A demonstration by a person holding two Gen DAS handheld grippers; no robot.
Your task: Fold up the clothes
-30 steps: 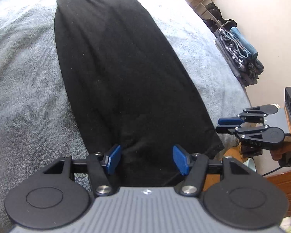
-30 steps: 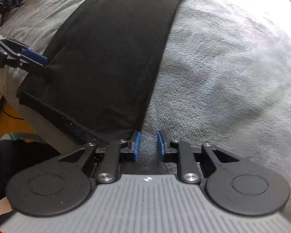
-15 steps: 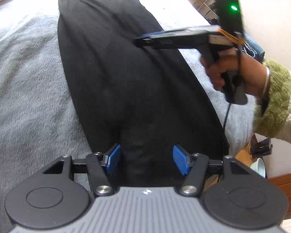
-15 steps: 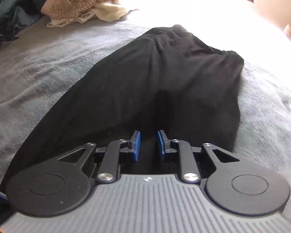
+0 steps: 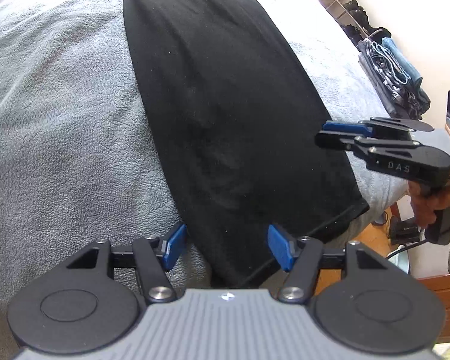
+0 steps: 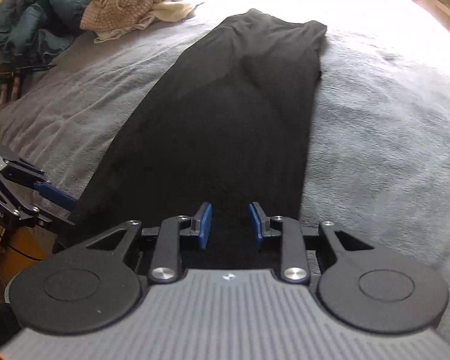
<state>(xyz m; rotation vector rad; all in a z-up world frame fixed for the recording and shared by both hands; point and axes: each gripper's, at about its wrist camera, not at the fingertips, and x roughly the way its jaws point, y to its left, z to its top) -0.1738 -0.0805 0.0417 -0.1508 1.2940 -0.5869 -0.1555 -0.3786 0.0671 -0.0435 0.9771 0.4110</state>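
Right wrist view: back at the near hem, jaws now opening.
Lying lengthwise across the grey blanket (image 6: 375, 138), black garment (image 6: 225, 126) running from lower centre to upper centre; right gripper (image 6: 229, 225) returning from mid-cloth, spreading over the hem, pinching nothing; left gripper (image 5: 226, 247) open, straddling the lower-left corner. Likely readying a lengthwise fold.

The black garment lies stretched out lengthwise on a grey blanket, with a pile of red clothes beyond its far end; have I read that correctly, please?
Not quite: the pile of clothes beyond the far end is beige and cream, not red, as the right wrist view shows. The black garment does lie stretched out lengthwise on the grey blanket.
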